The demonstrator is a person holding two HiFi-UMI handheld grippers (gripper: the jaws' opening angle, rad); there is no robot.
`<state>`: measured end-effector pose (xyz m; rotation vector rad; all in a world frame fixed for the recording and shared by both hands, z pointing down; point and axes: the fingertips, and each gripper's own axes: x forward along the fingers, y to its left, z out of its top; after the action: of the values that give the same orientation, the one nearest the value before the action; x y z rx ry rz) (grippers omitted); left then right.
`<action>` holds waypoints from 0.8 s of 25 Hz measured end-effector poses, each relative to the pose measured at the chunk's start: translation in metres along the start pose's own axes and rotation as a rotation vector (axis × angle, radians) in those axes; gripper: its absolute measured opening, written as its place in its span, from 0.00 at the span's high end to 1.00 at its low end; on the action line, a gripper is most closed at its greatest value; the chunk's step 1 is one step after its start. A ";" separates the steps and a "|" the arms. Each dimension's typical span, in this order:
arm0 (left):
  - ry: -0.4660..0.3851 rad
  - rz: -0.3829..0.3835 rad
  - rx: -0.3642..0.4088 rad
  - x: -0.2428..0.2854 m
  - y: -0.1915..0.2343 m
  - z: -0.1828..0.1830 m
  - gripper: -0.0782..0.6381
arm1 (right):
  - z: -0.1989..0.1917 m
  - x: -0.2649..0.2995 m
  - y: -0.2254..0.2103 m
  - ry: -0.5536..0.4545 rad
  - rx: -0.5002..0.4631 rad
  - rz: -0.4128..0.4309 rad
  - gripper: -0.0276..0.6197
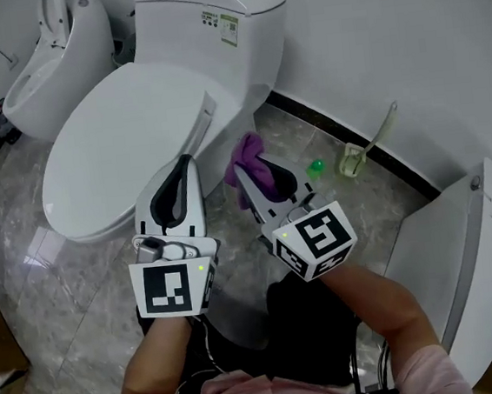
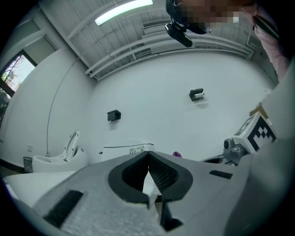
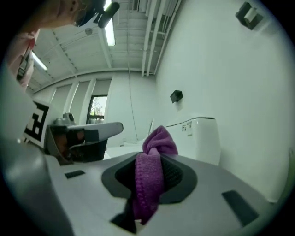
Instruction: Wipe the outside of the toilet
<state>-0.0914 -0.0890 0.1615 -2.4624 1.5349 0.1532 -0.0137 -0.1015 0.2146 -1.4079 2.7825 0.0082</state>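
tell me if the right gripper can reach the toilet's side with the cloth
Probably yes: the right gripper, shut on the purple cloth, sits just beside the toilet with nothing visible between them.

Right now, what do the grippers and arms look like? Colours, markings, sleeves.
Both the left gripper and right gripper have pale grey tapered jaws lined with black ribbed pads. Each carries a white cube with black square markers and a small green light. Forearms are bare; pink sleeves show at the head view's bottom edge.
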 end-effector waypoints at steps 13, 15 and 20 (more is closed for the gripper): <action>0.060 0.025 -0.061 0.009 -0.011 -0.028 0.88 | -0.022 -0.005 -0.032 0.027 -0.050 -0.046 0.84; 0.057 0.028 -0.058 0.010 -0.011 -0.029 0.88 | -0.022 -0.002 -0.027 0.027 -0.064 -0.031 0.84; 0.054 0.033 -0.046 0.012 -0.010 -0.029 0.88 | -0.023 -0.001 -0.025 0.031 -0.120 -0.023 0.84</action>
<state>-0.0785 -0.1026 0.1886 -2.4965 1.6123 0.1300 0.0068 -0.1155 0.2382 -1.4773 2.8346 0.1565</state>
